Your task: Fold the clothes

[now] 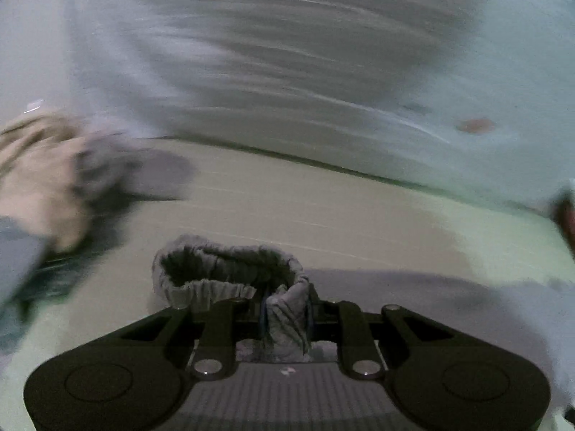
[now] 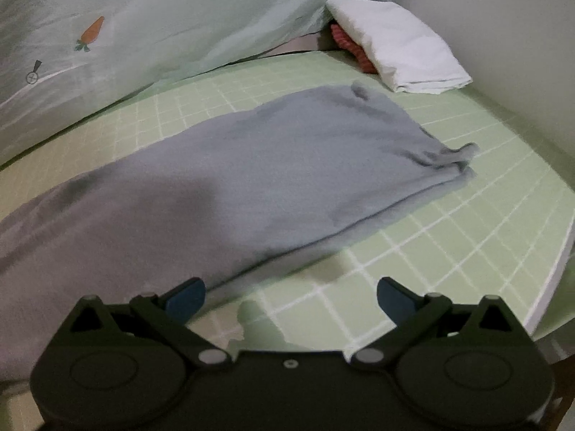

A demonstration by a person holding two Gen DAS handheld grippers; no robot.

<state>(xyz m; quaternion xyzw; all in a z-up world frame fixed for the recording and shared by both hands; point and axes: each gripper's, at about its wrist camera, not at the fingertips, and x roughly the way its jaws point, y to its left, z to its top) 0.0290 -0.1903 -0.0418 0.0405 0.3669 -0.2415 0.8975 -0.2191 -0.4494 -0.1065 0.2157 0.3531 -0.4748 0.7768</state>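
Observation:
A grey garment (image 2: 251,176) lies spread flat on the green checked bed (image 2: 467,237), running from near left to far right. My right gripper (image 2: 291,300) is open and empty, just above the garment's near edge; its blue pads (image 2: 187,300) stand wide apart. My left gripper (image 1: 287,316) is shut on a bunched grey elastic hem (image 1: 222,273) and holds it above the bed. The left wrist view is motion-blurred. A person's hand (image 1: 39,179) shows at its left.
A pale green curtain with carrot prints (image 2: 179,18) hangs along the bed's far side. A folded white cloth (image 2: 399,46) lies over something red (image 2: 345,41) at the far right corner by the wall. The bed edge (image 2: 550,273) drops off at right.

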